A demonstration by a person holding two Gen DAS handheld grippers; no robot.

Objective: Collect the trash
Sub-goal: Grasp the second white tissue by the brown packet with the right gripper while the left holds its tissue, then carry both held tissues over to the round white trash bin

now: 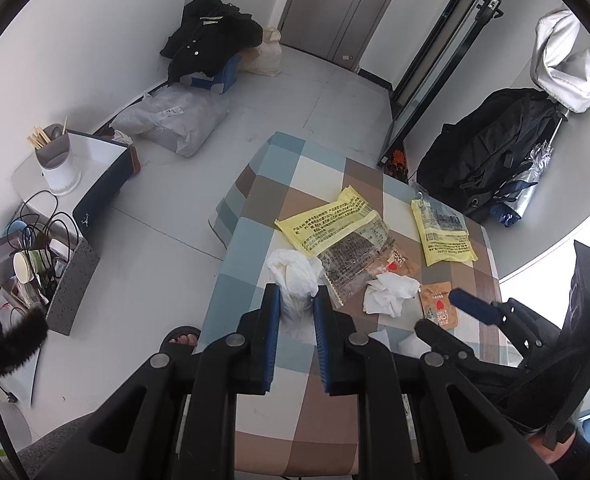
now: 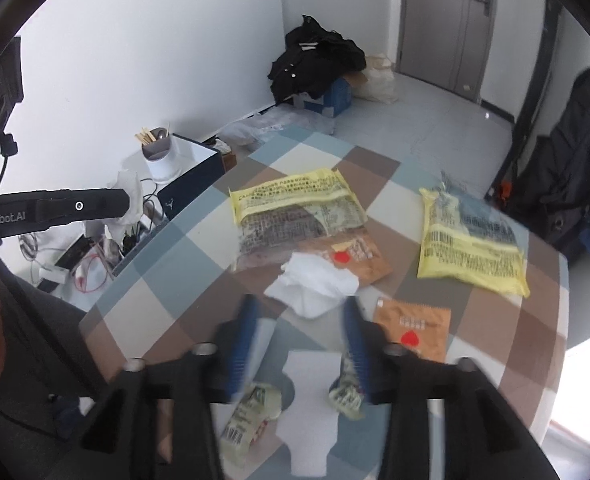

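My left gripper (image 1: pixel 297 292) is shut on a crumpled white plastic bag (image 1: pixel 293 272) over the near left of the checked table (image 1: pixel 255 240). On the table lie a crumpled white tissue (image 1: pixel 391 292) (image 2: pixel 315 284), two yellow printed bags (image 2: pixel 295 196) (image 2: pixel 471 240), a clear printed wrapper (image 1: pixel 351 260) and a brown sachet with a red heart (image 2: pixel 415 328). My right gripper (image 2: pixel 299 304) is open just short of the tissue, with nothing between its fingers. Two pale green wrappers (image 2: pixel 251 412) (image 2: pixel 347 392) and a white paper (image 2: pixel 311 400) lie under it.
Left of the table, a white box bears a utensil holder (image 1: pixel 57 160), with cables and cups beside it. Black clothes on a blue box (image 1: pixel 211 44) lie by the far wall near a grey door. A black backpack (image 1: pixel 491 148) leans at the right. A sandalled foot (image 1: pixel 181 340) stands by the table's near left edge.
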